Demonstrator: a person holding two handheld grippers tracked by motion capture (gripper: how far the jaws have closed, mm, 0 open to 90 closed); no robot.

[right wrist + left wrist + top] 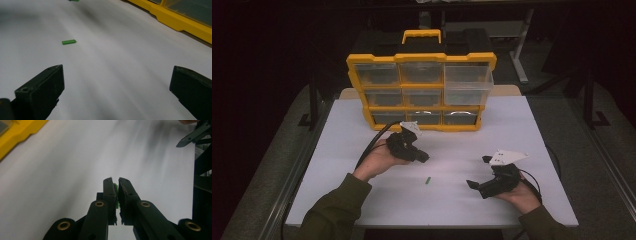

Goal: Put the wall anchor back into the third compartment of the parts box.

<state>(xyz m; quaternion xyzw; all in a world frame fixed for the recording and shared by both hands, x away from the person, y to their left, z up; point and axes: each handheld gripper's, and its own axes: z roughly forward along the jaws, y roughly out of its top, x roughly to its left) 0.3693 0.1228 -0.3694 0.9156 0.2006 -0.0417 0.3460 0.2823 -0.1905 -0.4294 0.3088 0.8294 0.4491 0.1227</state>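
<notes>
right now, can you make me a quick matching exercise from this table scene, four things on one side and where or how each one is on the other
Things:
1. left tool
2. right tool
3. loose green piece
4. drawer organiser

States or places:
A. lying flat on the white table, between the two hands
B. jaws spread wide with nothing between them
C. standing at the far edge of the table, yellow frame with clear drawers
D. jaws nearly closed on a small green piece

Pairs: 1-D, 2-B, 3-A, 4-C
</notes>
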